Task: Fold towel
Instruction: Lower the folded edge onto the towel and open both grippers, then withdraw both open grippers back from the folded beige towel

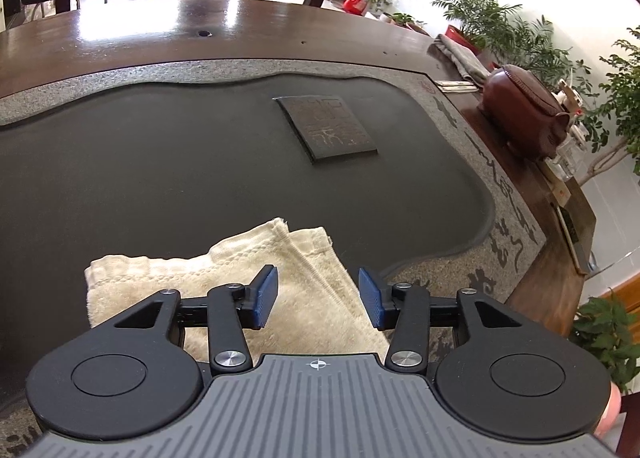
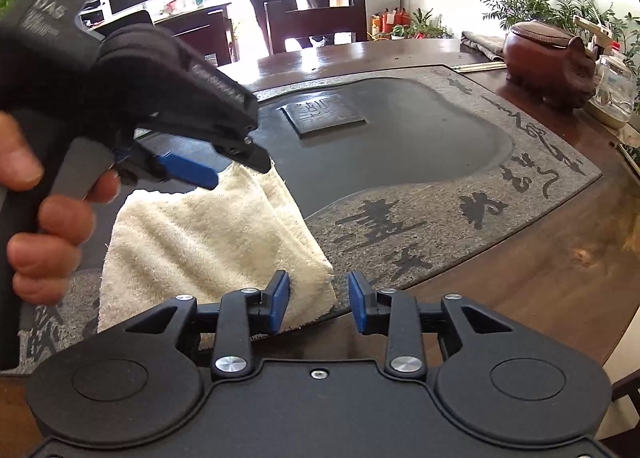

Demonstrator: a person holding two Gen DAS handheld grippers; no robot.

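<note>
both grippers (image 1: 318,296) (image 2: 319,302) released – folded towel (image 1: 240,270) long axis left-right, empty-jawed.

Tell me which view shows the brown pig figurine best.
Left wrist view: the pig figurine stands larger, with lidded back and snout clear. Right wrist view shows it smaller, far right, beside glassware.

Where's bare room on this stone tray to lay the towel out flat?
Bare dark basin lies between the towel and the carved square block, and left of that block. Crowded: the table's right edge, around the brown pot and folded cloth.
</note>
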